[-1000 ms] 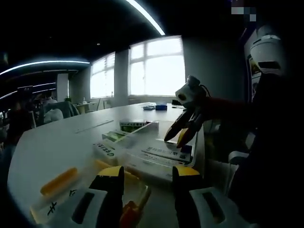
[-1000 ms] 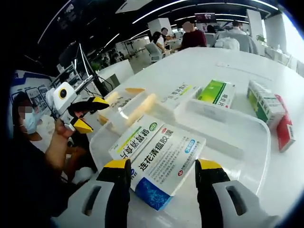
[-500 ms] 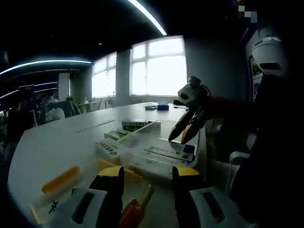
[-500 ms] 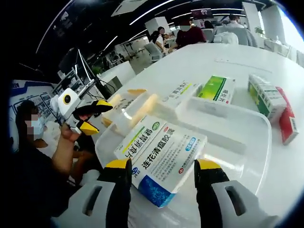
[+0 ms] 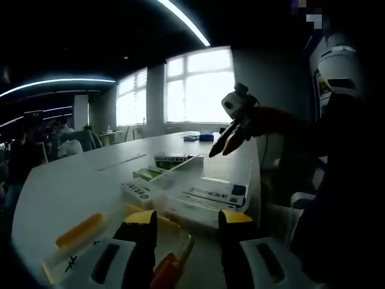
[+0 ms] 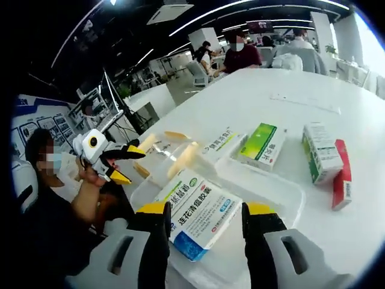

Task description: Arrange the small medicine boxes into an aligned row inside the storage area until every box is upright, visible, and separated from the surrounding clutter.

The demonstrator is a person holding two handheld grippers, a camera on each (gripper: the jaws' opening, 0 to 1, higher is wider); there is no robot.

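A clear plastic tray (image 6: 287, 188) lies on the white table with a large white-and-blue medicine box (image 6: 201, 212) flat inside it. My right gripper (image 6: 206, 211) hovers above that box, open and holding nothing. Beyond the tray lie a green box (image 6: 260, 144), a white box (image 6: 223, 142), a green-and-white box (image 6: 319, 150) and a red box (image 6: 341, 180). My left gripper (image 5: 187, 220) is open, low near the table edge, facing the tray (image 5: 180, 180) and its box (image 5: 213, 194). The right gripper (image 5: 224, 146) shows raised above the tray. A hand holds the left gripper (image 6: 127, 165), open.
Yellow sticks (image 6: 186, 158) and a labelled white card (image 5: 66, 262) lie left of the tray. An orange-red tool (image 5: 171, 268) rests between my left jaws. Seated people (image 6: 243, 51) are at the table's far end. The table edge (image 5: 255, 180) runs beside the tray.
My right gripper has lifted up and back from the tray, so the box looks smaller in its view. The left gripper has stayed nearly still.
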